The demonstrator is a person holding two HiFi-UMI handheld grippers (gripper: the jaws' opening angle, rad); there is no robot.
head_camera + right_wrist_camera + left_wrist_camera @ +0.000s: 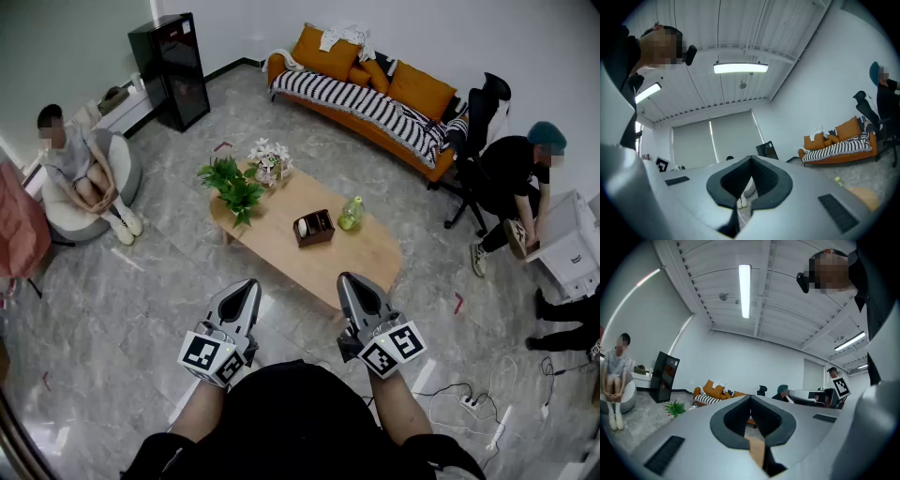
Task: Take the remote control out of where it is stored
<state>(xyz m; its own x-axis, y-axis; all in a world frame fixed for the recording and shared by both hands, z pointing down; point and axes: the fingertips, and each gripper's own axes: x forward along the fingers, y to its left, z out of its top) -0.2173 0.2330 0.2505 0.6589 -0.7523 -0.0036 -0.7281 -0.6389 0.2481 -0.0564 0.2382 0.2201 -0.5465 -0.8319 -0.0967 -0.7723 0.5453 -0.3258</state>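
A small dark brown box (315,228) stands on the light wooden coffee table (361,251) in the head view. Something pale lies in its left half, perhaps the remote control (303,227). Both grippers hover over the floor on the near side of the table, pointing level toward it. My left gripper (251,284) is shut and empty, short of the table's near edge. My right gripper (348,278) has its jaws together too, with nothing in them, its tip close to the near edge. In the left gripper view (750,397) and the right gripper view (750,158) the jaws meet at the tip.
On the table are a green bottle (351,214), a leafy plant (234,187) and flowers (269,160). An orange sofa (375,98) and a black cabinet (172,70) stand behind. One person sits at the left (80,173), another crouches at the right (516,178). Cables and a power strip (473,403) lie on the floor.
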